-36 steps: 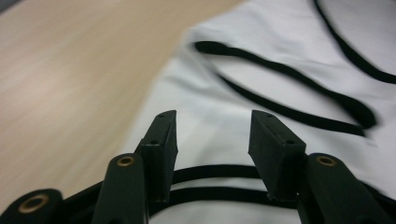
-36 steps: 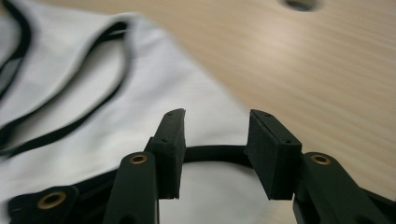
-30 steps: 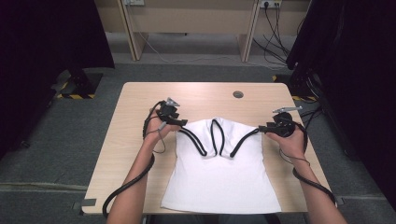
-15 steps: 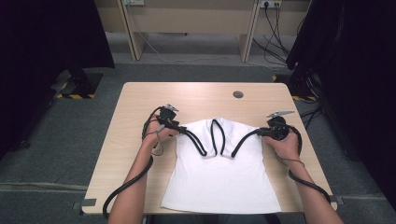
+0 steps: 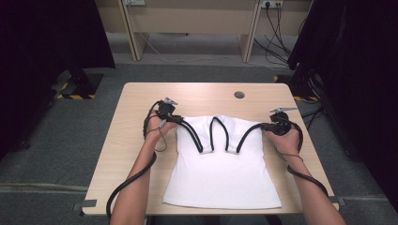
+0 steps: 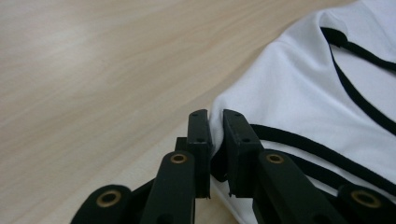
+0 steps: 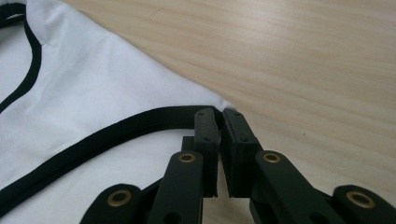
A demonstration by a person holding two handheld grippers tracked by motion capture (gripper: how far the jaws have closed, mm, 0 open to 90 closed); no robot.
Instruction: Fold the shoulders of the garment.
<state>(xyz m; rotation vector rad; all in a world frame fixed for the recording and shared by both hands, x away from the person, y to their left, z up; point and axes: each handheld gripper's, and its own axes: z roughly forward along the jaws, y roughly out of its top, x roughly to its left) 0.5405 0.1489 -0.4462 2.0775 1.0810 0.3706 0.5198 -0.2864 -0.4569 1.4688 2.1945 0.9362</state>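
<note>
White tank top [image 5: 220, 173] with black trim, spread flat on the wooden table [image 5: 197, 93], hem toward the near edge, straps toward the far side. Left gripper [image 5: 174, 118] at the top's left shoulder corner, jaws just drawn in and pinched on a fold of white fabric, as seen close up [image 6: 215, 133]. Right gripper [image 5: 267, 126] at the top's right shoulder corner, jaws likewise just closed, clamped on the black-trimmed edge [image 7: 219, 122].

Likely step: lifting or folding the top by both shoulder corners.

Risks from here, as judgement only:
- Thin bite at the very tip of each jaw pair; slipping out under the top's own weight on a quick lift.
- Perhaps only one layer caught on the left side; front and back peeling apart, fold going crooked.
- Uneven pull between the two sides; top skewing, one strap [image 5: 219, 136] dragging or twisting.
- Trailing cable [image 5: 131, 180] beside the top's left edge; snagging the fabric or bunching it during a sweep.
</note>
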